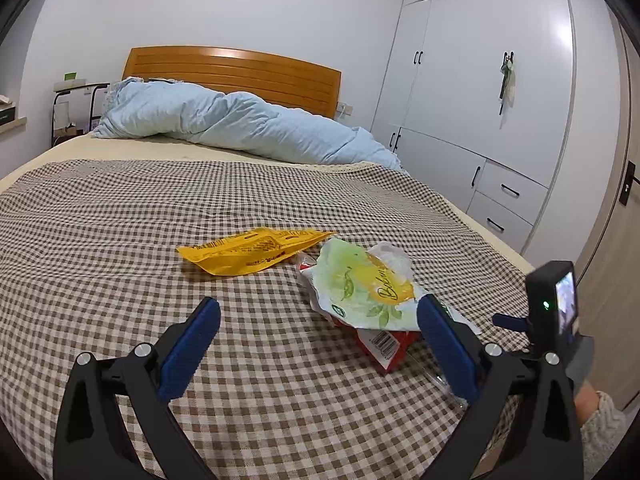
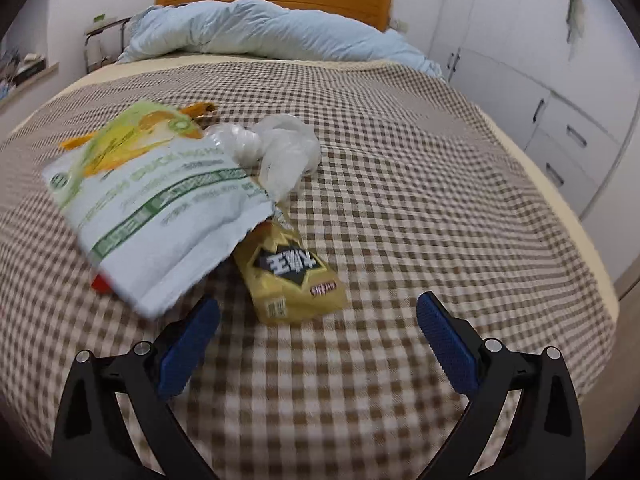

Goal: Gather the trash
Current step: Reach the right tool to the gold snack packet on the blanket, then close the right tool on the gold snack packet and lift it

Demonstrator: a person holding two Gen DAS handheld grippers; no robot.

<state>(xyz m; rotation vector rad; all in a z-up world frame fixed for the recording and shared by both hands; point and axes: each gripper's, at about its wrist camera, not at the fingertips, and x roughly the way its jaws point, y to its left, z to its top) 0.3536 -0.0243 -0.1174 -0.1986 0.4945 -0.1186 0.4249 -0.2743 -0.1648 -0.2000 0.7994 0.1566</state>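
both hand-held grippers hang just above the checked bedspread [image 1: 120, 208] near the foot edge of the bed, fingers spread wide, nothing between them. left hand-held gripper [image 1: 318, 322] points up the bed toward the headboard [image 1: 232, 70]; its right finger [image 1: 446, 352] overlaps the near corner of a white-green wrapper [image 1: 360, 284]. that wrapper lies on a red packet [image 1: 386, 346], with crumpled clear plastic [image 1: 390, 254] just behind it. a yellow bag [image 1: 252, 250] lies flat just left of the pile, toward the middle of the bed. right hand-held gripper [image 2: 318, 322] faces a gold packet [image 2: 288, 276] lying flat just ahead of its fingers; the white-green wrapper, blurred here, overlaps the packet's far end. a blue duvet [image 1: 224, 120] is bunched along the head edge. a sleeve [image 1: 602, 424] shows at the right edge of the left view, behind the other gripper's camera [image 1: 554, 304].
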